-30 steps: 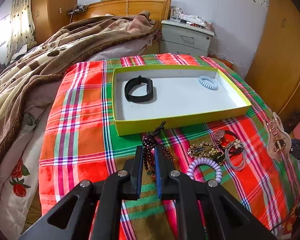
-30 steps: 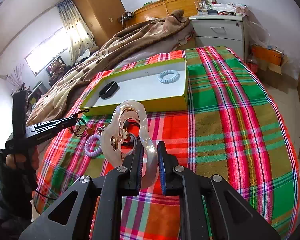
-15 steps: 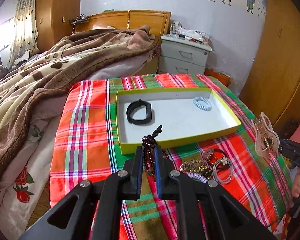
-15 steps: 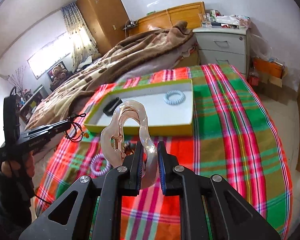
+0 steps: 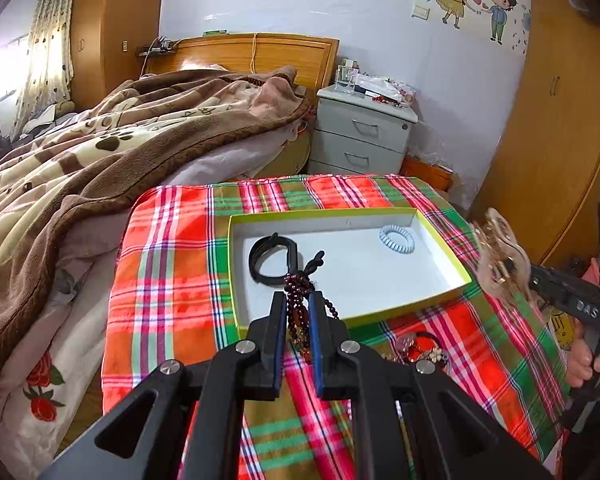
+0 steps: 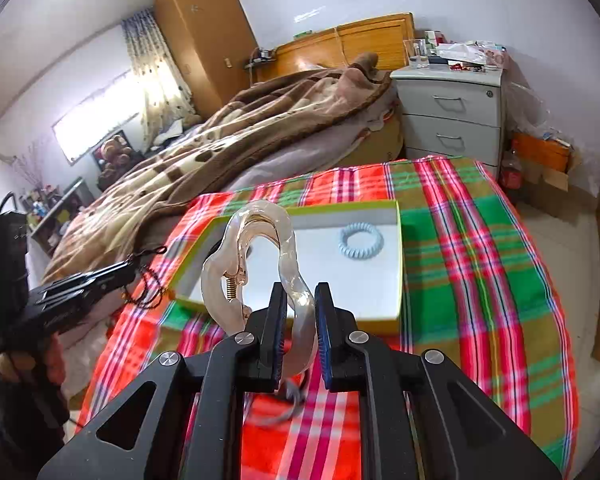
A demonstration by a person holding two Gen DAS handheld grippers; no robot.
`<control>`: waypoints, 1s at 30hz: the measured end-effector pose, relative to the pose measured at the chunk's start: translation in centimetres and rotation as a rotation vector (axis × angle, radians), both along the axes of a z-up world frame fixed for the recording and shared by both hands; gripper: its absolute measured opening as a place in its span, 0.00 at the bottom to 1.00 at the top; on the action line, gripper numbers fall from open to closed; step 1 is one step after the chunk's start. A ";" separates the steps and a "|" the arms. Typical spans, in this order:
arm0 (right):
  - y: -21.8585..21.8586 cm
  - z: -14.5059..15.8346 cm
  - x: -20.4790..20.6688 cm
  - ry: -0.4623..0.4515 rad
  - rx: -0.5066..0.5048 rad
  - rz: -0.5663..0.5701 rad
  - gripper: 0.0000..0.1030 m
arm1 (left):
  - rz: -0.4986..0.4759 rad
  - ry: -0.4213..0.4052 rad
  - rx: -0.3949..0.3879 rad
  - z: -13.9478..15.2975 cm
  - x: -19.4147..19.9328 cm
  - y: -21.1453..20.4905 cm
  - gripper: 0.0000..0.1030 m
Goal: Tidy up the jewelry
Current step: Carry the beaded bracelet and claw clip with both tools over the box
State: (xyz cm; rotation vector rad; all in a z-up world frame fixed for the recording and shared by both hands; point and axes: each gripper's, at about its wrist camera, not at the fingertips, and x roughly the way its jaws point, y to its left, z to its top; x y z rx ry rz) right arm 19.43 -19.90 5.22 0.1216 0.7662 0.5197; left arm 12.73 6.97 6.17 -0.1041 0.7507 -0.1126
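Plastic hair clip (image 6: 260, 264) is clamped in my right gripper (image 6: 300, 312), dark bead bracelet (image 5: 298, 304) in my left gripper (image 5: 298, 316); both are now lifted off the checked cloth (image 5: 168, 280) toward the box (image 5: 440, 240), whose white floor has free room between black band (image 5: 270, 258) and blue coil (image 5: 396, 239)

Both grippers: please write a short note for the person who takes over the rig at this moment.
Left gripper: shut on the dark bead bracelet, lifted near the tray's front edge.
Right gripper: shut on the clear hair claw, held in the air before the tray.
Yellow-rimmed tray: holds the black band and the blue coil tie.
Left to do: put both held items in the tray, then the small pile on the plaid cloth.
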 end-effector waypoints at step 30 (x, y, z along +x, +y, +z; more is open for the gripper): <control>10.6 -6.0 13.2 0.214 -0.159 0.116 0.14 | 0.036 0.148 -0.057 -6.0 8.1 0.9 0.11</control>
